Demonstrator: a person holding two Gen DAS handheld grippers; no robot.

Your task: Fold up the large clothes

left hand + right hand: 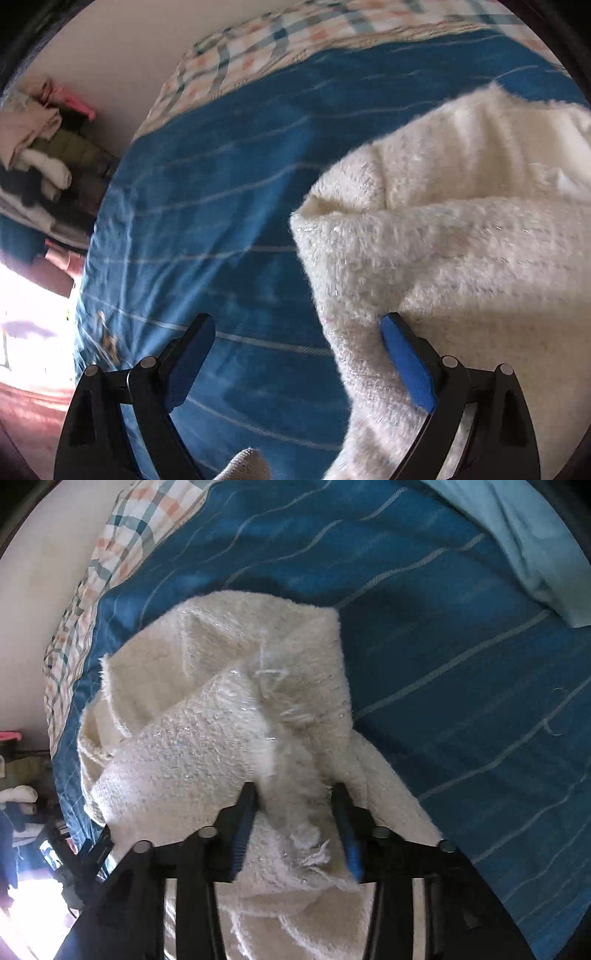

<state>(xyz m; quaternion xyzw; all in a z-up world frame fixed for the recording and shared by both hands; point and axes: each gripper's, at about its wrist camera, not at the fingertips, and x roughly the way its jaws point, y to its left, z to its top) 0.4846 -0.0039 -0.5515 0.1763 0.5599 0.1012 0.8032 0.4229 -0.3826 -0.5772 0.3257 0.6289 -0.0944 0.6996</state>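
Observation:
A fluffy cream-white knit garment (454, 236) lies bunched on a blue striped bedspread (221, 192). My left gripper (299, 325) is open wide above the garment's left edge; its right finger (402, 354) rests against the fabric and its left finger is over bare bedspread. In the right wrist view the same garment (207, 716) is folded and rumpled. My right gripper (295, 794) is partly closed with a bunch of the garment's fabric between its jaws.
A plaid sheet (258, 48) lines the bed's far edge by the wall. A light blue cloth (535, 542) lies at the far right of the bed. A pile of clothes (40, 147) sits beside the bed at left.

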